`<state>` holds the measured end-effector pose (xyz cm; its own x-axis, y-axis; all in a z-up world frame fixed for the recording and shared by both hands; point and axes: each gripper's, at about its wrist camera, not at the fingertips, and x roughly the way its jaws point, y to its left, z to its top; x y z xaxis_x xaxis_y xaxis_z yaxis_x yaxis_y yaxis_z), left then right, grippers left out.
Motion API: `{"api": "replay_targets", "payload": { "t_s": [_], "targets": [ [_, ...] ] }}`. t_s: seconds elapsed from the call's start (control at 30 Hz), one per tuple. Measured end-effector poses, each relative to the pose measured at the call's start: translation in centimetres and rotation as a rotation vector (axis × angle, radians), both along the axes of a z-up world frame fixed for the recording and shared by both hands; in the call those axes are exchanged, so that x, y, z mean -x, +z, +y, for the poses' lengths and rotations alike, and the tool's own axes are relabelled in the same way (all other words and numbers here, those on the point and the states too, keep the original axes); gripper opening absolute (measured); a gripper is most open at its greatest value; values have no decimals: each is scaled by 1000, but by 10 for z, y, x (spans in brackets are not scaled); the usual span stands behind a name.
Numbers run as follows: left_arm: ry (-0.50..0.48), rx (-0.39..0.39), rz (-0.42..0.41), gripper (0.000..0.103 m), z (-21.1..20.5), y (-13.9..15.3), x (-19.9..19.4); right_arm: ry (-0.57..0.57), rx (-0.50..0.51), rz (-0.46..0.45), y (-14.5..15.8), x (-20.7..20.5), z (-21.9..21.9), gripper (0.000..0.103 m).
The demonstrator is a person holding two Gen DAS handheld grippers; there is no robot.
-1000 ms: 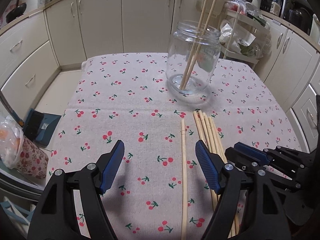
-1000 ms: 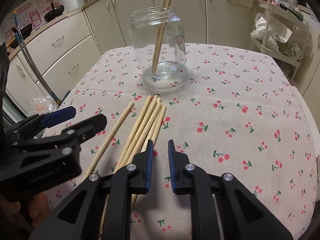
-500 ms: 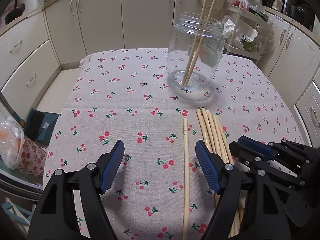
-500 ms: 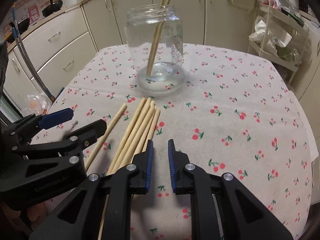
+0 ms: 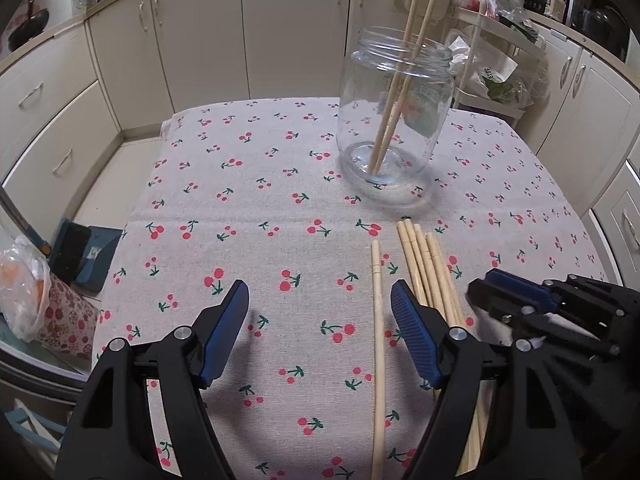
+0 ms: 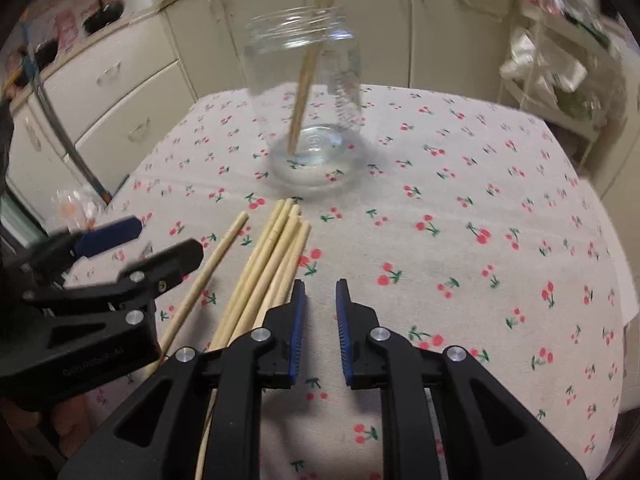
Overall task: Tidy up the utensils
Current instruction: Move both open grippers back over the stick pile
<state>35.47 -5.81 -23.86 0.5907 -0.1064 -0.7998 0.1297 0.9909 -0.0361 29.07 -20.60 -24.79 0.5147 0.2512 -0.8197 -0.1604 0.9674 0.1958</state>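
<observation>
My left gripper [image 5: 320, 328] has its fingers spread wide above the table with the cherry-printed cloth [image 5: 256, 208], pinching nothing. A single pale wooden chopstick [image 5: 377, 332] lies on the cloth between these fingers, nearer the right one, not touched. Just beside it, on the side away from my left gripper's middle, lies the loose bundle of pale wooden chopsticks [image 6: 272, 268]. My right gripper [image 6: 321, 308] hovers just beside this bundle, fingers nearly together with a narrow empty gap. Beyond the bundle stands the clear round glass jar [image 5: 394, 108], upright, with two chopsticks leaning inside [image 5: 404, 80].
</observation>
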Motion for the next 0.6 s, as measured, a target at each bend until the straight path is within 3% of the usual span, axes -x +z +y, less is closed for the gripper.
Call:
{"api": "replay_targets", "payload": {
  "t_s": [0.17, 0.47, 0.6],
  "targets": [
    [7, 10, -1, 70, 1, 2, 0, 38, -47, 12, -1, -5, 6, 17],
    [3, -2, 2, 70, 3, 3, 0, 57, 116, 3, -2, -6, 14, 25],
    [-14, -12, -1, 70, -5, 3, -3, 59, 88, 31, -5, -9, 7, 25]
  ]
}}
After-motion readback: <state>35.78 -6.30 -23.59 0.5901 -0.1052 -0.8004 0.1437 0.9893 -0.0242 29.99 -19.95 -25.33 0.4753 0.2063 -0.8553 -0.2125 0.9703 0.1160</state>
